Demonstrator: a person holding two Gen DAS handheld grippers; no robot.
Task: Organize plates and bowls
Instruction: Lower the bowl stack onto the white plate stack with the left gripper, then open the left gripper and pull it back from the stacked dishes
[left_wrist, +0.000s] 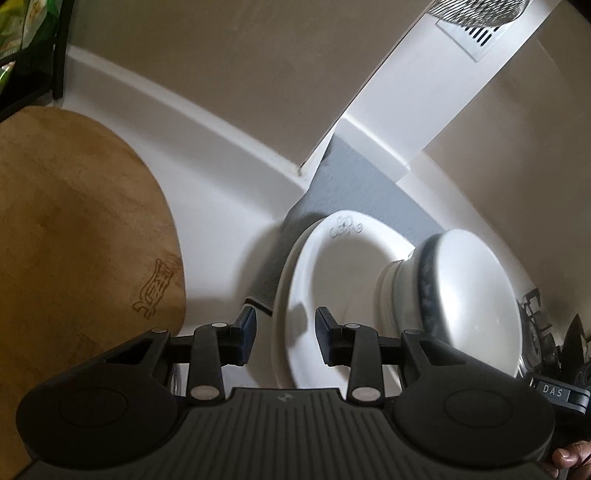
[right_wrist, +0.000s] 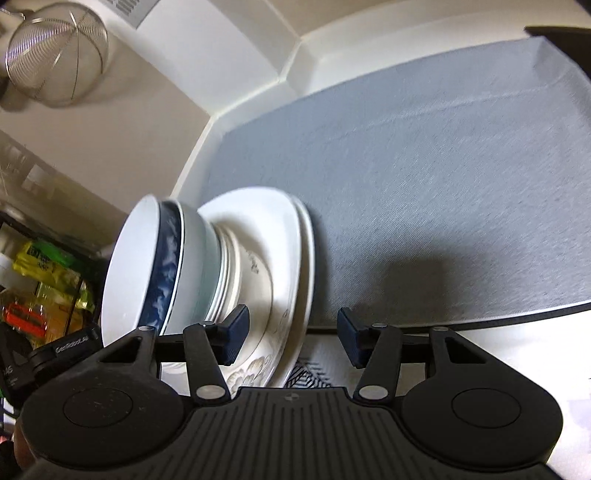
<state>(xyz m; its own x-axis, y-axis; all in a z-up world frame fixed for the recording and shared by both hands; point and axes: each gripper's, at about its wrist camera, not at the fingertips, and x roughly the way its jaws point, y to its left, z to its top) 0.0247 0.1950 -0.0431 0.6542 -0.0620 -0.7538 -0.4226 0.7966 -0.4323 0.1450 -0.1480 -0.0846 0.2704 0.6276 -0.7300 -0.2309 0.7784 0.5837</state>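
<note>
On the grey mat: a stack of white plates (right_wrist: 291, 258) stands at the mat's edge, and the bowls sit on top of it.
Grey mat (right_wrist: 424, 166): a flat woven cloth mat on a white counter (right_wrist: 517, 354), close to the white corner of the wall.
Plates: several round white ceramic plates, one on the other; the upper one carries a fine grey drawing near its rim. In the left wrist view the top plate (left_wrist: 314, 266) shows its wide white inside.
Bowls: a white bowl with a dark blue patterned band (right_wrist: 162, 273) is the upper one, nested in a pale white bowl (right_wrist: 201, 258) under it; both rest in the middle of the plates.
Left gripper (left_wrist: 284, 332): its jaws are apart, one finger on each side of the plate rim; if the pads already press on the rim I cannot tell.
Right gripper (right_wrist: 291, 332): its jaws are spread wide around the other side of the plate rim. The left pad is near the plate face, the right pad stands clear over the mat, so nothing is pinched.
Round wooden board (left_wrist: 74, 229): brown, with a burnt mark, lying left of the plates and apart from them.
Wire mesh strainer (right_wrist: 55, 55): a metal basket hanging at the beige wall above.
Shelf with yellow and green packets (right_wrist: 44, 273): behind the bowls, at the left.
</note>
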